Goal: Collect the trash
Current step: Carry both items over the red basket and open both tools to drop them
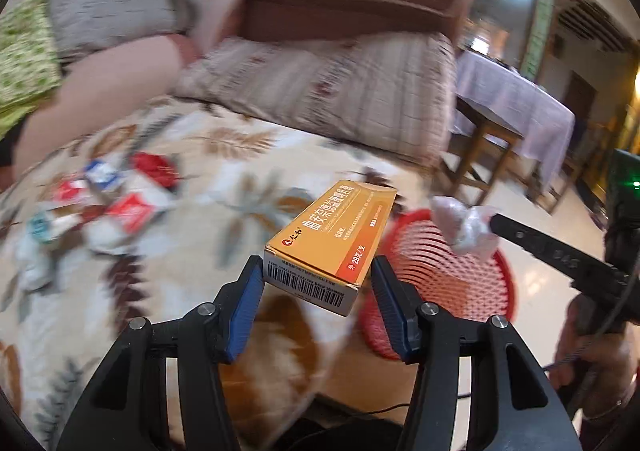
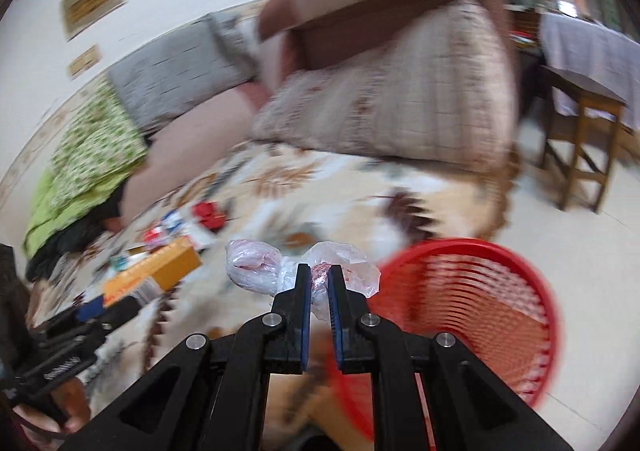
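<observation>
My left gripper [image 1: 317, 271] is shut on an orange medicine box [image 1: 334, 239] and holds it above the bed's edge, just left of the red mesh basket [image 1: 452, 271]. My right gripper [image 2: 319, 278] is shut on a crumpled clear plastic bag [image 2: 256, 267], held beside the basket [image 2: 472, 291]. In the left wrist view the bag [image 1: 466, 225] hangs over the basket's far rim. In the right wrist view the orange box [image 2: 156, 269] shows at the left. Several red, blue and white wrappers [image 1: 100, 203] lie on the patterned blanket [image 1: 240, 171].
A person in grey shorts and a green top [image 1: 100, 31] lies on the bed. A patterned pillow [image 1: 340, 91] leans against the brown headboard. A wooden stool [image 1: 480, 155] and a cloth-covered table [image 1: 520, 99] stand on the tiled floor beyond the basket.
</observation>
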